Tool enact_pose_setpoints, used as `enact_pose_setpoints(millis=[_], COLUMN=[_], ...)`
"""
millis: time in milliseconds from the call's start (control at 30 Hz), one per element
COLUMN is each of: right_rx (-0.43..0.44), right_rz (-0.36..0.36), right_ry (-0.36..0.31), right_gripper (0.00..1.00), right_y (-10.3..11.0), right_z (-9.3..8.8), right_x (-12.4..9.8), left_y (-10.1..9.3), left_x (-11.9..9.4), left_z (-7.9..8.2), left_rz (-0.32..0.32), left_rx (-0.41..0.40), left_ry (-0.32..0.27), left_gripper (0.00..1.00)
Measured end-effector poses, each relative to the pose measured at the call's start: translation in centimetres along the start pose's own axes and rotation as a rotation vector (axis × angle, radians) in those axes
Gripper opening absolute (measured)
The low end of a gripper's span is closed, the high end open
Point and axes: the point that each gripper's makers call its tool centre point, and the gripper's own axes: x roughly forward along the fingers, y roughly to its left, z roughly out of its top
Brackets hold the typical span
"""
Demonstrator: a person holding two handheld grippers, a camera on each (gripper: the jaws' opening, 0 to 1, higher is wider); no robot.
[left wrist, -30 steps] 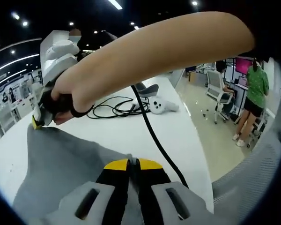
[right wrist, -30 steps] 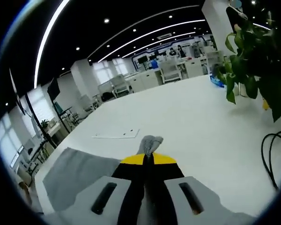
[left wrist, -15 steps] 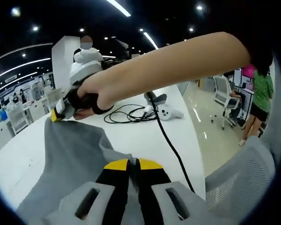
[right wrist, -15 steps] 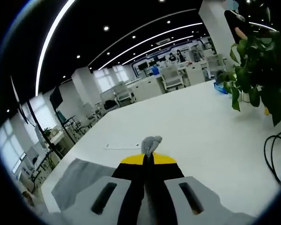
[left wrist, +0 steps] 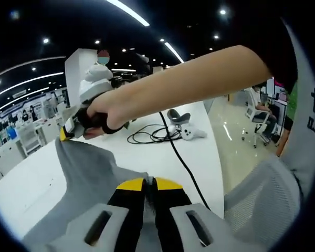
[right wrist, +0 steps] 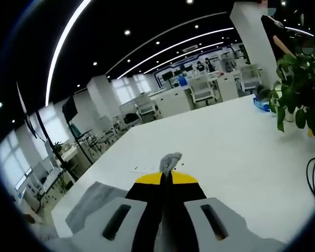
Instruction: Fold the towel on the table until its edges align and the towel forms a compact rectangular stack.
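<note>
Left gripper view: both grippers, left and right, pinch the grey towel in closed jaws, lifting corners above the desk to fold.

Left gripper: jaws closed, pinching grey towel cloth. Right gripper: jaws closed on a bunched towel corner, seen in the left gripper view beyond the towel's far end. The person's bare forearm extends across above the towel.

a large open office: rows of desks and chairs, monitors, long ceiling light strips, shiny floor.
</note>
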Motion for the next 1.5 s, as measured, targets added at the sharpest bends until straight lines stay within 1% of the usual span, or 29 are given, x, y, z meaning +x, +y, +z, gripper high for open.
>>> enact_pose_setpoints(millis=[100,200,267,300,400,500,567,733,1033,1133,1200,1400,1500], right_rx=[0.004,-0.006,-0.007,-0.004,-0.011,-0.019,-0.039,-0.054,-0.081,-0.09,-0.096,-0.123,-0.129], right_rz=[0.022,0.05,0.062,0.074,0.099,0.128,0.148,0.178,0.235,0.252,0.263,0.3,0.315], right_ry=[-0.002,-0.002,-0.007,-0.009,-0.004,-0.008,-0.009,0.004,0.022,0.025,0.027,0.033,0.046], right_gripper=[0.01,0.01,0.01,0.01,0.01,0.01,0.01,0.01,0.01,0.01,0.01,0.01,0.01], right_y=[1.5,3.4,4.2,4.9,6.5,8.2,9.4,11.8,15.1,16.1,16.8,18.9,19.6], right_z=[0.2,0.5,0.7,0.8,0.9,1.0,0.9,0.5,0.5,0.7,0.8,0.5,0.2], right_x=[0.6,1.2,1.5,1.7,2.2,2.7,3.0,3.6,4.7,5.1,5.4,6.3,6.8], left_y=[0.6,1.6,2.3,2.4,2.8,3.3,3.5,4.2,5.7,6.2,6.6,8.2,8.9], left_x=[-1.5,-3.3,-4.3,-4.7,-6.2,-7.4,-8.3,-10.6,-13.2,-14.1,-14.7,-17.3,-18.5], left_z=[0.0,-0.2,-0.3,-0.4,-1.0,-1.2,-1.6,-1.8,-2.7,-3.2,-3.3,-3.6,-4.5], left_rz=[0.023,0.05,0.074,0.076,0.087,0.102,0.109,0.149,0.223,0.245,0.257,0.335,0.374], left_rx=[-0.005,-0.011,-0.017,-0.014,0.033,0.035,0.052,0.029,-0.007,-0.01,-0.03,-0.058,-0.054], left_ry=[-0.006,-0.003,-0.002,0.0,0.032,0.036,0.053,0.046,0.041,0.059,0.051,0.041,0.071], left_gripper=[0.06,0.06,0.06,0.06,0.06,0.06,0.06,0.06,0.06,0.06,0.06,0.06,0.06])
